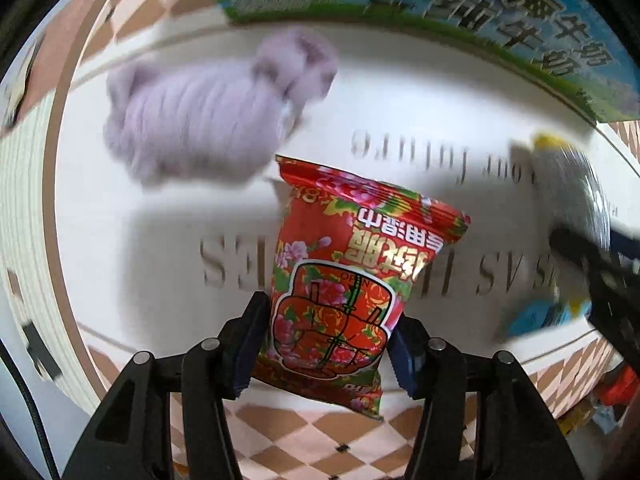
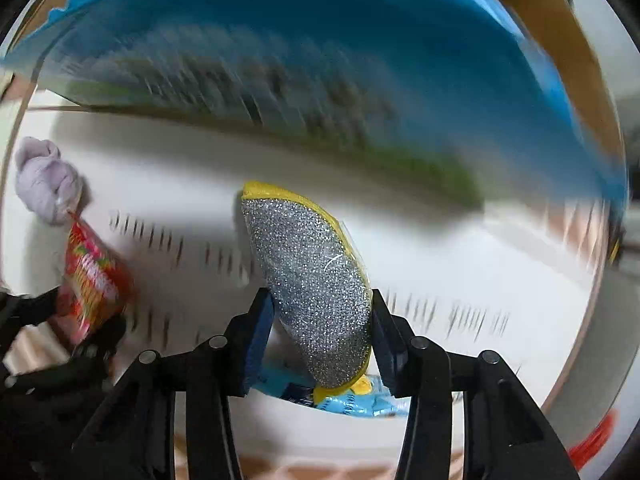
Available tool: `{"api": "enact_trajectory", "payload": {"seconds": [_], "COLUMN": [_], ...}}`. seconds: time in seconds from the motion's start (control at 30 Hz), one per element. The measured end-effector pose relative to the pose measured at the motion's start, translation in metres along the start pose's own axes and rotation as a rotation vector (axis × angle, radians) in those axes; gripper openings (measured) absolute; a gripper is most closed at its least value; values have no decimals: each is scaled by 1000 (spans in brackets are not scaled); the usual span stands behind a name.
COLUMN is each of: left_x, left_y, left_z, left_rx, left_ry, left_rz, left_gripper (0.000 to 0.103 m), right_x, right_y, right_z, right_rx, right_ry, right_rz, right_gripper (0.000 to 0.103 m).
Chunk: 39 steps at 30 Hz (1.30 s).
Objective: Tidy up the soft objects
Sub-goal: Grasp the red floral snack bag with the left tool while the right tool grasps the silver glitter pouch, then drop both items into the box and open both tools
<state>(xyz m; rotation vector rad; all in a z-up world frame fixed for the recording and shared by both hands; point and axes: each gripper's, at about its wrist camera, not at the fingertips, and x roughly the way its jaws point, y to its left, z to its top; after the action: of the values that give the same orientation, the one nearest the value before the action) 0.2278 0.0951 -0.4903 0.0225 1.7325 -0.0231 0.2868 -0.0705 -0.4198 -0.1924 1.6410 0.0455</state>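
— While you carry one item in each hand, shall we log the lot? Item one.

— Red wet-wipe pack (image 1: 340, 280), floral print, soft foil. Location: raised above the white mat (image 1: 160, 240), held near its lower end so most of the pack stands free ahead of the fingers. Your left gripper (image 1: 324, 344) is clamped on it, jaws roughly half closed, one blue pad pressing each side. Probable reason for the low grip: the pack keeps its shape and can be set down top first.

— Item two?

— Scouring sponge (image 2: 312, 288), silver glitter face, yellow backing. Your right gripper (image 2: 320, 344) grasps it by the lower end, jaws part open, both pads touching it. A blue wrapper (image 2: 352, 402) shows just below; whether it belongs to the sponge, I cannot tell.

— Anything not in hand?

— Lilac knitted cloth (image 1: 208, 120), bundled, lying on the mat beyond the wipes, touched by neither claw. Likely the next pickup.

— And the destination?

— Milk carton box (image 1: 440, 12), blue and green print, standing along the mat's far edge. You hold both items pointing toward it, so I judge it the collecting bin. Both views are blurred, so its opening cannot be confirmed.
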Motion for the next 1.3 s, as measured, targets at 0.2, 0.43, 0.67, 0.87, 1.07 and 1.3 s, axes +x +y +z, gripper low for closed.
{"api": "enact_trajectory", "payload": {"seconds": [0.2, 0.43, 0.67, 0.87, 1.07, 1.3], "left_x": [10, 17, 5, -10, -34, -124], "left_y": [3, -13, -32, -27, -33, -56], "left_z": [-11, 0, 9, 2, 9, 13], "left_rx": [-34, -22, -10, -14, -8, 26], "left_ry": [43, 77, 48, 34, 23, -99], "left_rz": [-53, -58, -16, -12, -20, -126], "left_gripper": [55, 70, 67, 46, 43, 43], "right_x": [9, -2, 9, 25, 41, -2], "right_y": [-27, -33, -23, -39, -40, -62], "right_z": [-45, -45, -28, -44, -55, -76], "right_rx": [172, 159, 146, 190, 206, 219], "right_ry": [157, 83, 89, 90, 114, 16], "right_rz": [265, 244, 195, 218, 255, 327], "right_gripper": [54, 64, 64, 64, 44, 41]}}
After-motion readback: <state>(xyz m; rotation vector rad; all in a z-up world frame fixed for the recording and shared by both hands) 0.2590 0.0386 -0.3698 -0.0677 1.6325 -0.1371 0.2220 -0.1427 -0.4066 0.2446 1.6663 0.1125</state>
